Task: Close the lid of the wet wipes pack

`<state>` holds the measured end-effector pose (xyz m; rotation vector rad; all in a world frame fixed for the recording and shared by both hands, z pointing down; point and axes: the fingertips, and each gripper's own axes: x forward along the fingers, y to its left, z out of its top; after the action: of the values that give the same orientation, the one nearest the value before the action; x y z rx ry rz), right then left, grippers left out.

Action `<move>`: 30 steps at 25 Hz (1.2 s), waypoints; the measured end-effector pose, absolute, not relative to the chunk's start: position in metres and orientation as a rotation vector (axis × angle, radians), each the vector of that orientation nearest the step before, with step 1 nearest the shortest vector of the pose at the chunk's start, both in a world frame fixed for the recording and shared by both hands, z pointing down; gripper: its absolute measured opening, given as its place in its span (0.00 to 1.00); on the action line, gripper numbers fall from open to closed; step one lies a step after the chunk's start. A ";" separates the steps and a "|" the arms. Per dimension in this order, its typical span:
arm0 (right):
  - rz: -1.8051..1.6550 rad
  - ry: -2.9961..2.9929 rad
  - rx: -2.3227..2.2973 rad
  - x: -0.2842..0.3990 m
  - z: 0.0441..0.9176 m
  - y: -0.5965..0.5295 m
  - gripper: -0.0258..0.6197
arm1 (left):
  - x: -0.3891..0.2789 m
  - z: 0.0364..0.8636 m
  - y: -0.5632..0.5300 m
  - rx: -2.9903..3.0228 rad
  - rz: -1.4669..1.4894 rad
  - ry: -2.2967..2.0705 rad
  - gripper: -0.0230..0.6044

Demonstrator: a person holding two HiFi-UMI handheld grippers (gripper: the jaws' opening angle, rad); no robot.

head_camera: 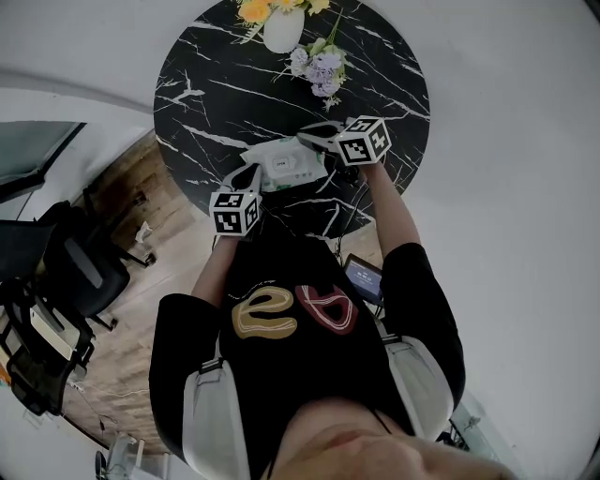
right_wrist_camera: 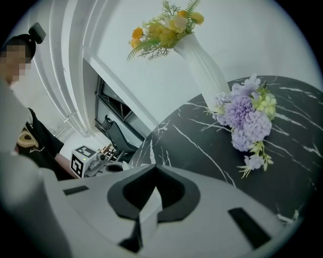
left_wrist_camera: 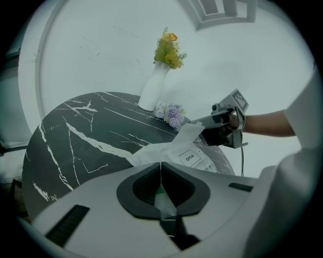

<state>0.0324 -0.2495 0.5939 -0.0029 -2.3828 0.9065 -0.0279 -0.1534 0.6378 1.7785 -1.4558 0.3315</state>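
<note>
Gripping: your left gripper (left_wrist_camera: 161, 194) and right gripper (right_wrist_camera: 148, 201) each clamp one end of the wet wipes pack (head_camera: 286, 167).
Lid (left_wrist_camera: 190, 157): just ahead of left gripper, between both.

Tabletop (head_camera: 216, 84): black, marbled with thin white veins.
Wet wipes pack (head_camera: 286, 167): white film, with a pale lid label in dark print. A green sliver shows at the pack's edge.
Left claw (left_wrist_camera: 161, 176) and right claw (right_wrist_camera: 153, 181): pale grey shells, charcoal pads.
Left marker cube (head_camera: 234, 212) and right marker cube (head_camera: 364, 141): black squares on white.
Vase (head_camera: 281, 33): white, ribbed lengthwise.
Vase flowers (head_camera: 258, 9): yellow and orange, with green leaves.
Loose bouquet (head_camera: 323, 70): lilac and white, on pale green stems.
Shirt (head_camera: 300, 356): black, with one tan and one dark red looped shape.
Floor (head_camera: 141, 187): brown wood grain.
Chair (head_camera: 80, 272): black.
</note>
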 end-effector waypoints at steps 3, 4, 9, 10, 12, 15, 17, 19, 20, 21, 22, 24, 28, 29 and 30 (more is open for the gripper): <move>0.904 -2.389 0.006 0.034 0.593 -0.247 0.06 | -0.027 0.639 -0.153 1.782 0.340 -1.453 0.07; 0.905 -2.391 0.010 0.035 0.593 -0.246 0.06 | -0.027 0.639 -0.153 1.783 0.345 -1.453 0.07; 0.906 -2.398 0.021 0.037 0.590 -0.241 0.06 | -0.027 0.638 -0.153 1.785 0.335 -1.450 0.07; 0.905 -2.398 0.023 0.037 0.590 -0.240 0.06 | -0.027 0.638 -0.153 1.787 0.341 -1.450 0.07; 0.902 -2.400 0.034 0.038 0.589 -0.240 0.06 | -0.027 0.638 -0.153 1.798 0.360 -1.453 0.07; 0.904 -2.404 0.050 0.039 0.589 -0.239 0.06 | -0.026 0.638 -0.153 1.798 0.363 -1.457 0.07; 0.905 -2.406 0.049 0.040 0.588 -0.236 0.06 | -0.026 0.638 -0.152 1.793 0.356 -1.455 0.07; 0.907 -2.407 0.048 0.039 0.588 -0.233 0.06 | -0.027 0.638 -0.152 1.794 0.353 -1.452 0.07; 0.910 -2.408 0.050 0.039 0.588 -0.232 0.06 | -0.027 0.638 -0.152 1.795 0.351 -1.451 0.07; 0.913 -2.409 0.053 0.038 0.588 -0.230 0.06 | -0.027 0.639 -0.152 1.796 0.350 -1.451 0.07; 0.915 -2.410 0.056 0.038 0.588 -0.229 0.06 | -0.027 0.638 -0.152 1.796 0.348 -1.451 0.07; 0.918 -2.410 0.061 0.038 0.589 -0.226 0.06 | -0.027 0.638 -0.152 1.794 0.347 -1.449 0.07; 0.926 -2.418 0.078 0.037 0.588 -0.223 0.06 | -0.028 0.638 -0.153 1.795 0.349 -1.442 0.07; 0.927 -2.420 0.083 0.037 0.588 -0.222 0.06 | -0.028 0.638 -0.153 1.795 0.350 -1.440 0.07; 0.925 -2.420 0.087 0.038 0.588 -0.221 0.06 | -0.028 0.638 -0.153 1.794 0.351 -1.439 0.07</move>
<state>0.0377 -0.2208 0.5881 0.0874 -2.4202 0.9249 -0.0275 -0.1528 0.6377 1.7943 -1.4386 0.3512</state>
